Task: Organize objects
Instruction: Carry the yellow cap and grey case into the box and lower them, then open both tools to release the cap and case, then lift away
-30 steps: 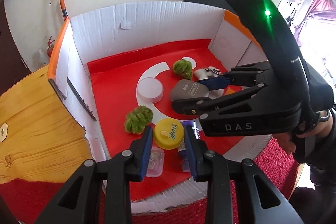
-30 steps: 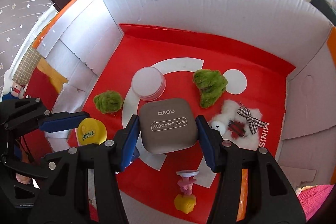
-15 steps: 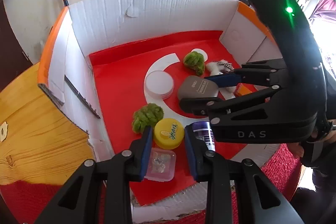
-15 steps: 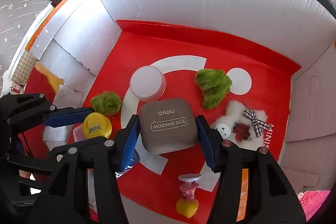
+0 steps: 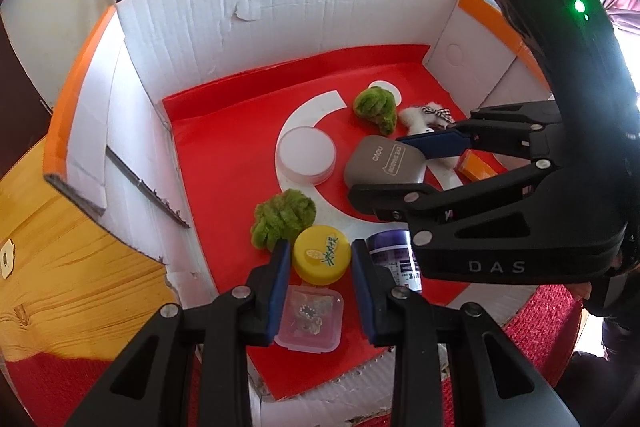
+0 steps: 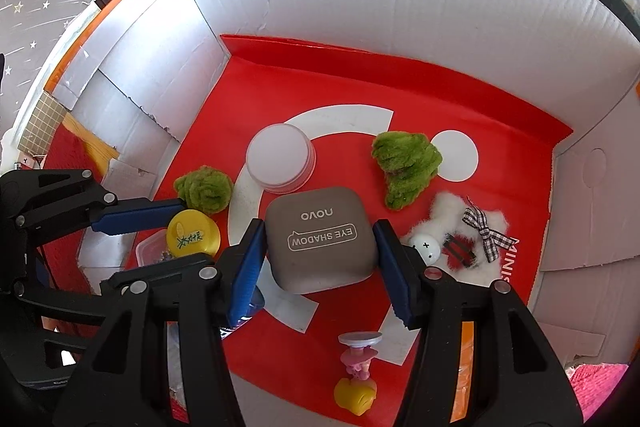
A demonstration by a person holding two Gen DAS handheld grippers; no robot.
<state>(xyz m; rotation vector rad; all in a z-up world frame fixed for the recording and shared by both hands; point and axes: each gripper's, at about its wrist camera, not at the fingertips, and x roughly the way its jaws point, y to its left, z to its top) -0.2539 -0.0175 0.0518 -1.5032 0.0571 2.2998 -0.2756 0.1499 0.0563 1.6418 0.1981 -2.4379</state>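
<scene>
My left gripper [image 5: 319, 259] is shut on a yellow round lid [image 5: 321, 254] and holds it above a small clear plastic box [image 5: 311, 319] in the red-floored cardboard box [image 5: 224, 131]. My right gripper [image 6: 320, 251] is shut on a grey eye shadow case [image 6: 321, 239], also seen in the left wrist view [image 5: 384, 163]. The yellow lid also shows in the right wrist view [image 6: 193, 233], between the left gripper's fingers.
In the box lie two green fuzzy balls [image 6: 406, 167] [image 6: 205, 189], a white round jar [image 6: 280, 157], a white plush with a checked bow [image 6: 460, 239], a purple bottle [image 5: 394, 259] and a pink and yellow toy [image 6: 358, 379]. White cardboard walls [image 6: 400, 7] surround the floor.
Both grippers have risen and drawn back a little with the lid and the case still held. The clear plastic box has come into fuller view below the lid.
</scene>
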